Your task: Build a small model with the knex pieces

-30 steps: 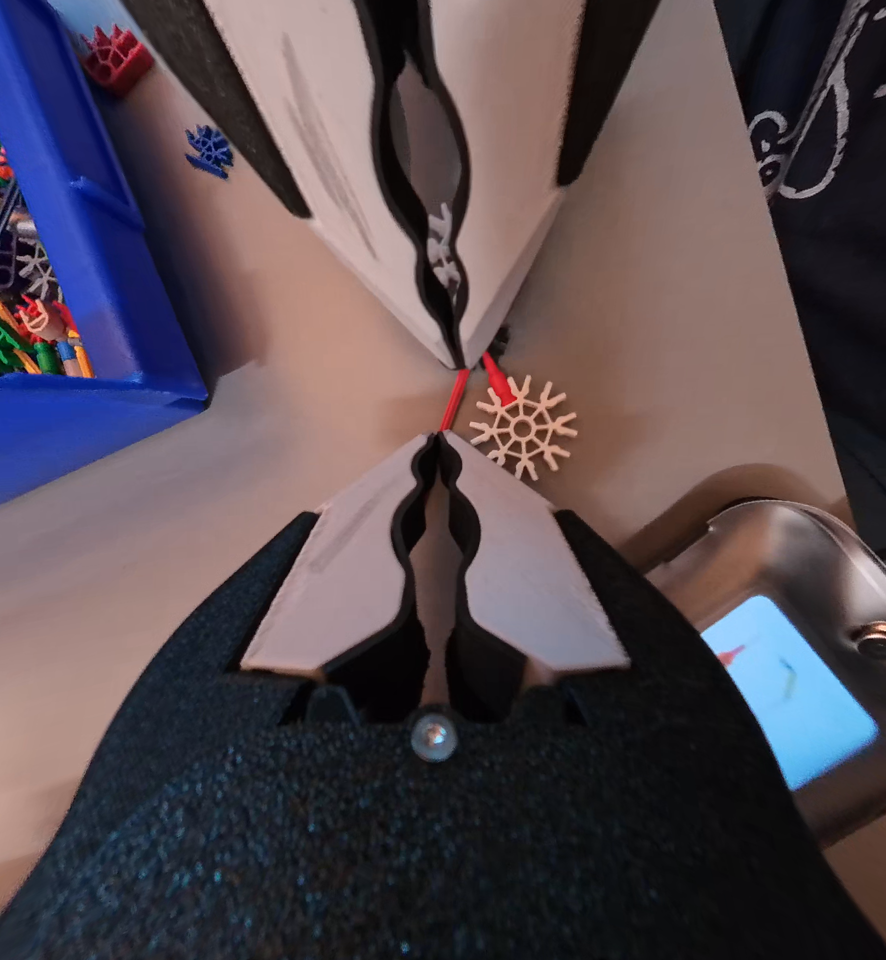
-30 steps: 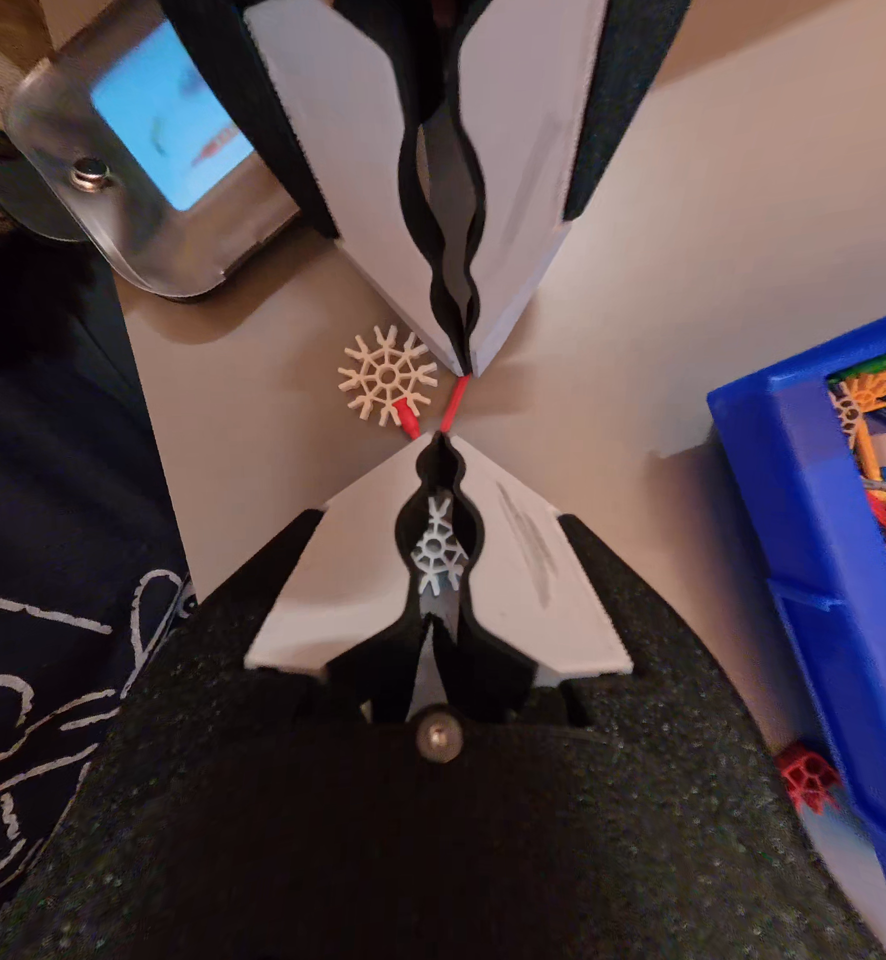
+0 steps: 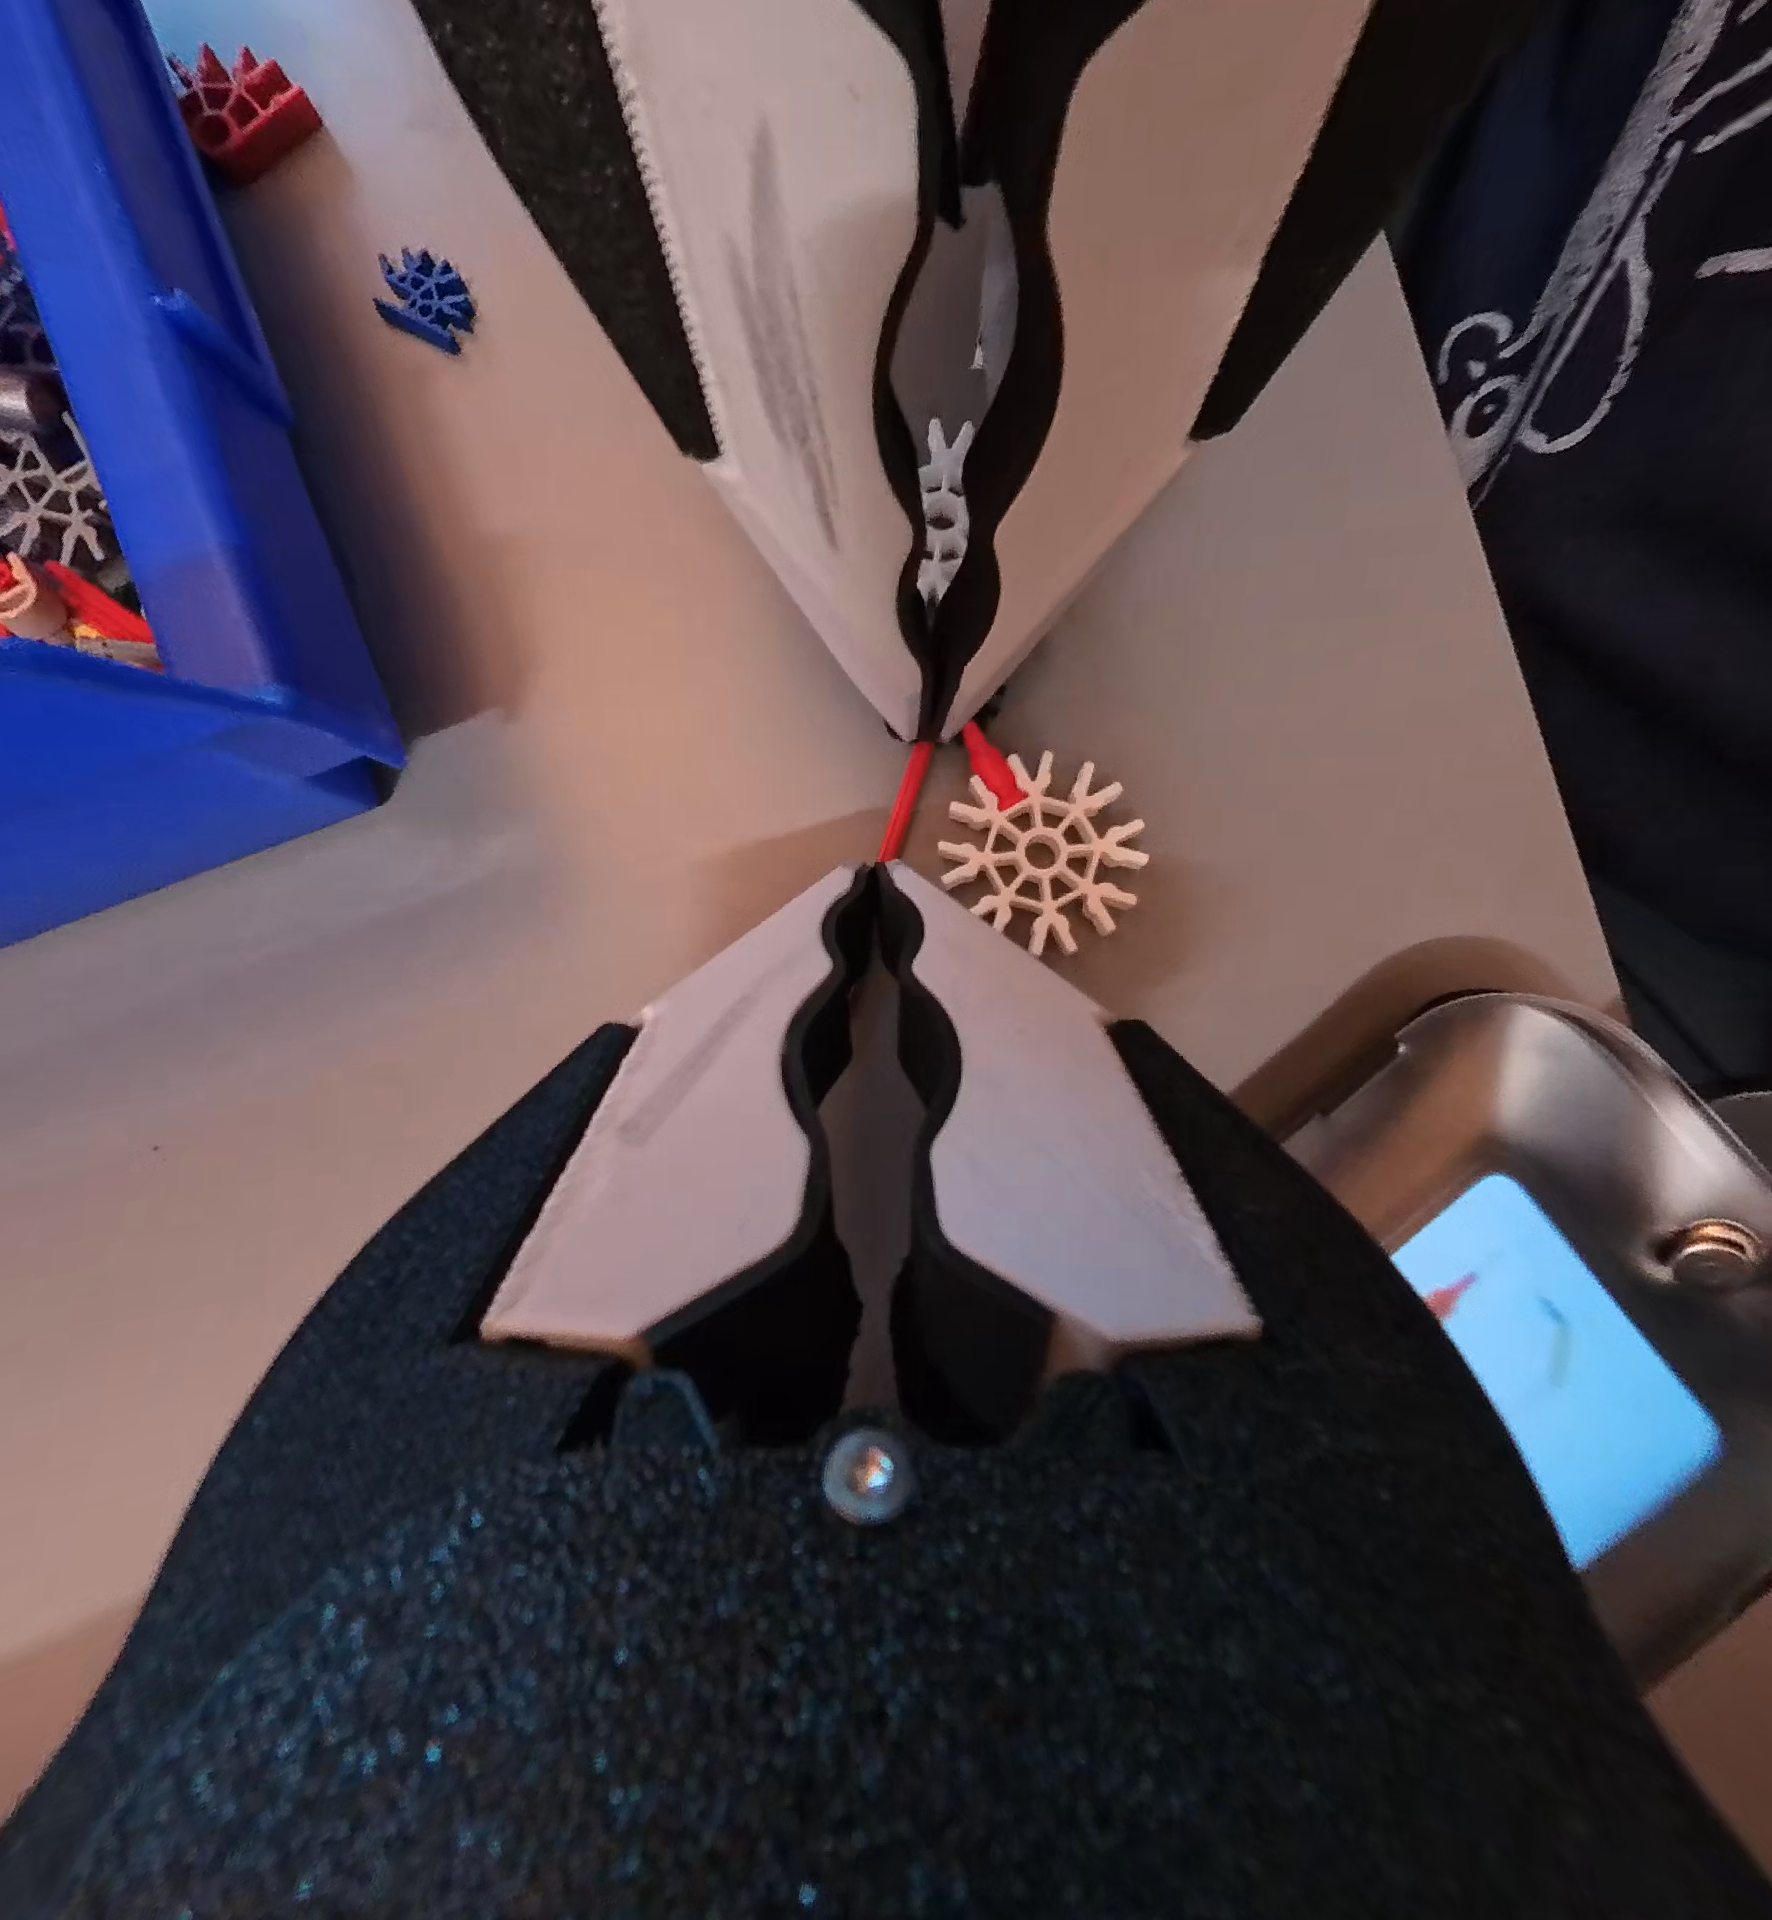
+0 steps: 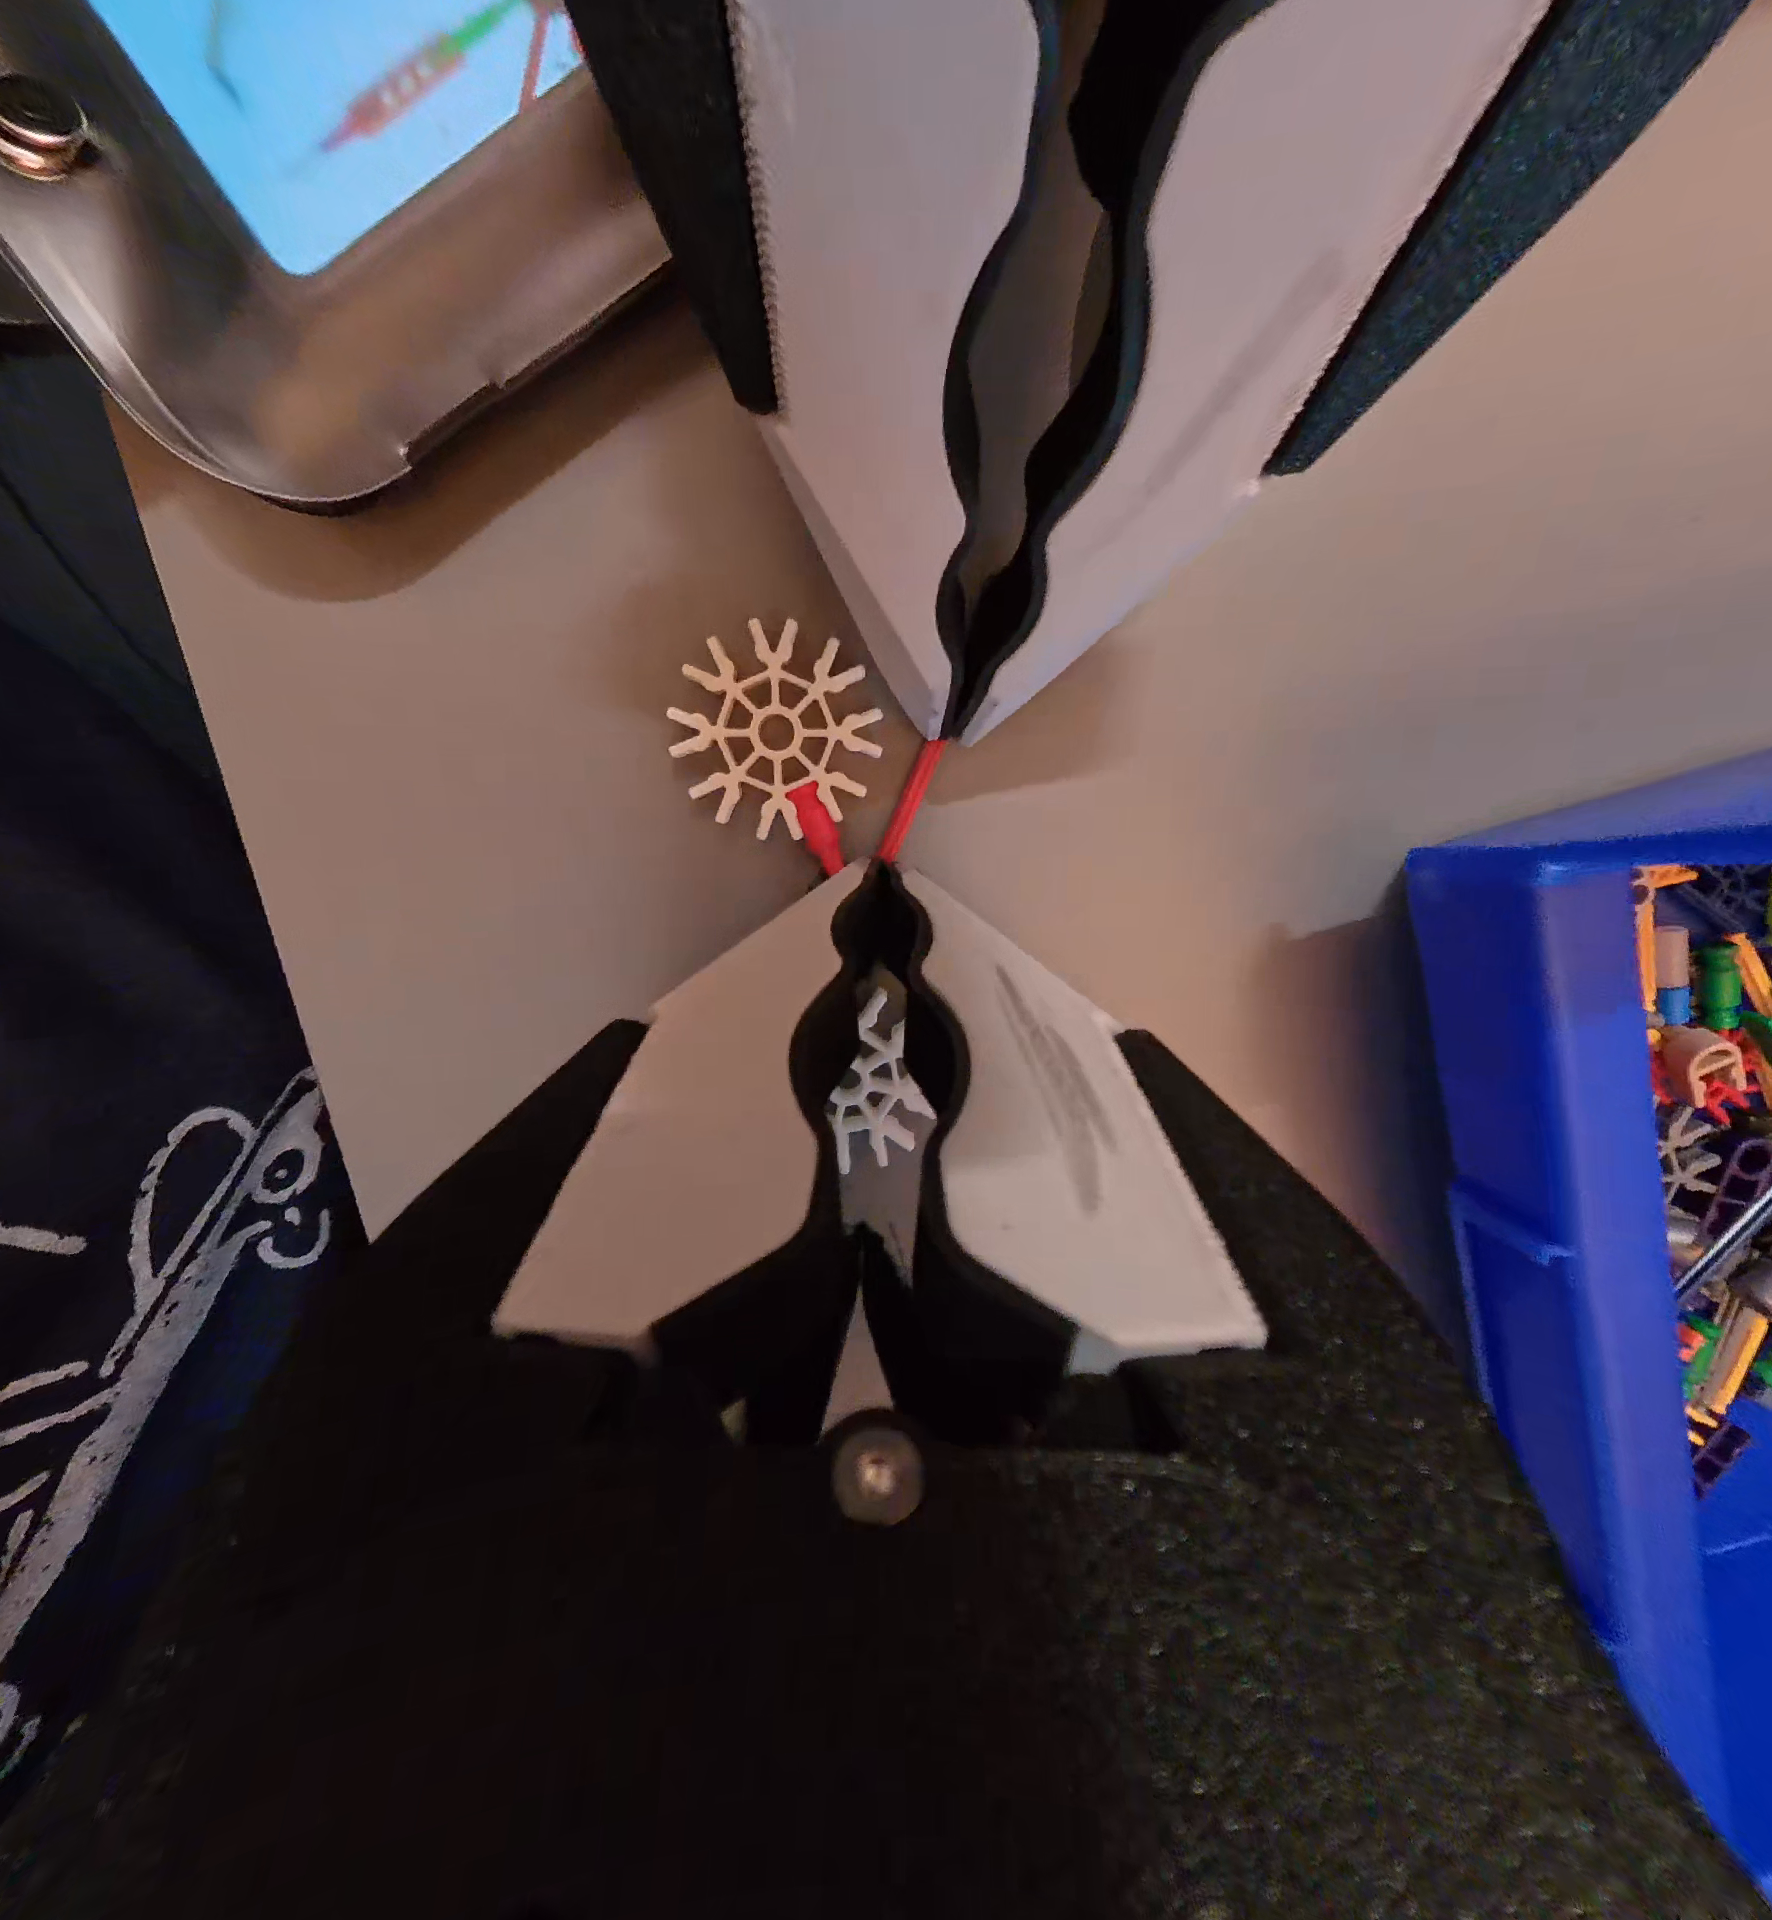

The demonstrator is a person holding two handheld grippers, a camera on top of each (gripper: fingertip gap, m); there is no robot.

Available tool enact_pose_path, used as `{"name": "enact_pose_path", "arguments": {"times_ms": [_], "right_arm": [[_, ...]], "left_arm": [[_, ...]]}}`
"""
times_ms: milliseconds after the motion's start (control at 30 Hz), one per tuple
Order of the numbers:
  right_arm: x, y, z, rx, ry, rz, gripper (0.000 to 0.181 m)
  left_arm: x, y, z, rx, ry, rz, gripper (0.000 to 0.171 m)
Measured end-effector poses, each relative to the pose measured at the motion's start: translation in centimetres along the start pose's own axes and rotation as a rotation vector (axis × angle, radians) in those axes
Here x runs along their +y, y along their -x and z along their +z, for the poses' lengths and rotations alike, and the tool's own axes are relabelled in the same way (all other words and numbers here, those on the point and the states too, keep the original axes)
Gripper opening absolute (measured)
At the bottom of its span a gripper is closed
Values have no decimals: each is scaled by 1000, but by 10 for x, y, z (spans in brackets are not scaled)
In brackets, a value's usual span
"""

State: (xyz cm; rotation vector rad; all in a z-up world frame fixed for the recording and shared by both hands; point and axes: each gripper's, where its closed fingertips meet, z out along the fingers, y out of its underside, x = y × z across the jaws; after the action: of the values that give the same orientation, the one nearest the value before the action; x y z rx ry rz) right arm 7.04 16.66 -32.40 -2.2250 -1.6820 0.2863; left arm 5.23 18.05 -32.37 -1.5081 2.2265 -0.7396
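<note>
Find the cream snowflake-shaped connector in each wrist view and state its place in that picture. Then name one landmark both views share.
Left wrist view: the cream snowflake connector lies on the table just right of centre, right of the thin red rod.
Right wrist view: the same connector lies just left of centre, left of the rod.
Shared landmark: the blue bin of mixed pieces, at far left in the left view and far right in the right view.

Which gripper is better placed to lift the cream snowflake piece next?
Probably right gripper: the red stub in the cream snowflake ends at its tip. But it grips a white connector, the left gripper the red rod.
</note>
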Motion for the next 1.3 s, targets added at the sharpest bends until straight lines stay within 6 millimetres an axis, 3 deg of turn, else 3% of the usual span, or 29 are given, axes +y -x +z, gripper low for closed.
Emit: {"name": "enact_pose_path", "arguments": {"times_ms": [200, 433, 533, 667, 833, 1200, 1300], "right_arm": [[-1, -1, -1, -33, -43, 51, 0], [6, -15, -41, 39, -202, 130, 4], [8, -5, -34, 31, -197, 104, 13], [6, 6, -16, 32, -185, 63, 25], [3, 7, -3, 51, -172, 40, 24], [-18, 1, 6, 100, -174, 40, 18], [-19, 1, 2, 91, -195, 49, 26]], "left_arm": [[0, 0, 0, 17, 6, -25, 0], [-5, 5, -21, -67, -25, -38, 6], [-10, 6, -32, -92, -46, -56, 10], [-14, -9, -40, -100, -32, -41, 12], [-16, -10, -52, -142, -12, -23, 13], [-13, 0, -69, -210, -29, -34, 15], [-14, 1, -74, -228, -40, -38, 15]]}}
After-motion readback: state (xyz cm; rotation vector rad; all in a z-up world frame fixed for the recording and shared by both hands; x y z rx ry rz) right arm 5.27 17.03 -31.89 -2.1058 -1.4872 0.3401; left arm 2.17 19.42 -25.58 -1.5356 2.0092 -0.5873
